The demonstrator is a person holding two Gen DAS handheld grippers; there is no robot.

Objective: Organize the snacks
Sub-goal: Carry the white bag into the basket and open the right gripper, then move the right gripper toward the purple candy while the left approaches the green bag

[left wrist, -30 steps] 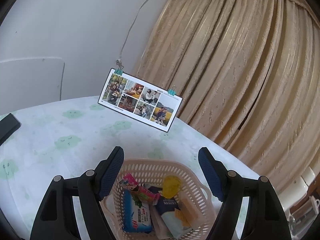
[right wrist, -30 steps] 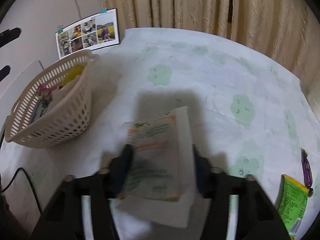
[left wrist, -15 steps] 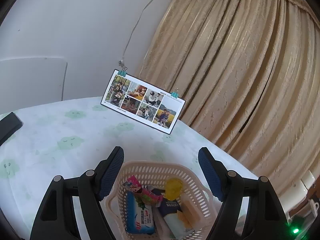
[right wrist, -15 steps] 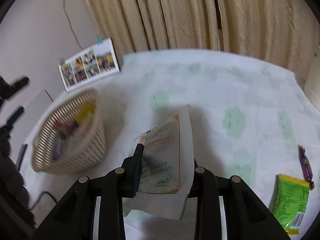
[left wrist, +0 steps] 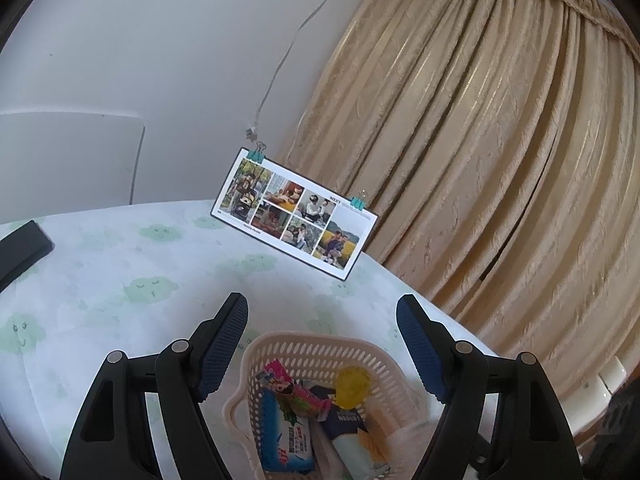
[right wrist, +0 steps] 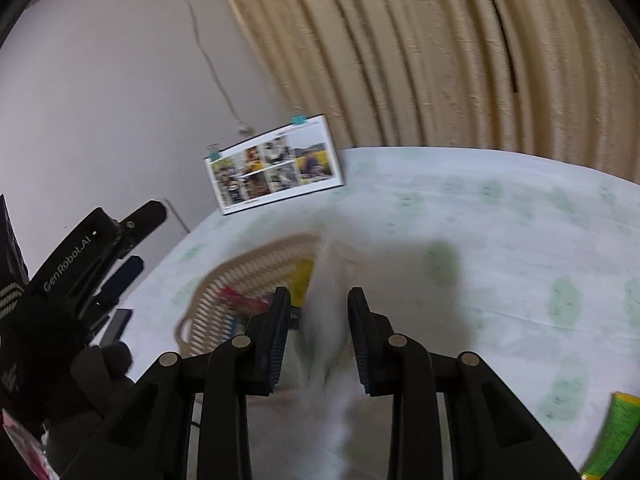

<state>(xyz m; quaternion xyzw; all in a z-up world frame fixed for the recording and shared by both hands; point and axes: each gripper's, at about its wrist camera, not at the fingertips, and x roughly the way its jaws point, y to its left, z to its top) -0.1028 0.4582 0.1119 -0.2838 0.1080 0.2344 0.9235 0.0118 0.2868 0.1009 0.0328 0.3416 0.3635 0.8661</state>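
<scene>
Snacks fill the beige plastic basket (left wrist: 320,350) that stands on the table (left wrist: 120,264), which is covered by a white cloth printed with green clouds. From the left wrist view we look down into it: a blue packet (left wrist: 286,440) on the left side, a pink wrapper (left wrist: 294,390) lying across its top, a round yellow sweet (left wrist: 352,386) toward the far wall, and a dark blue and white packet (left wrist: 346,426) near the middle.

We hold the left gripper (left wrist: 322,312) above the basket with its jaws spread wide and nothing between them.

We hold the right gripper (right wrist: 318,308) with its jaws closed narrowly onto a white packet (right wrist: 326,320). The packet stands on edge between the pads, and motion blur hides its printing. In the right wrist view the packet overlaps the basket's near right rim; we cannot tell whether the two touch. The left gripper's black body appears at the left edge of that view, beside the basket.

A green packet (right wrist: 614,432) lies on the cloth at the lower right, well apart from the basket.

A photo card (left wrist: 294,218), held by two teal clips, stands at the far edge of the table in front of a tan curtain (left wrist: 480,160).
</scene>
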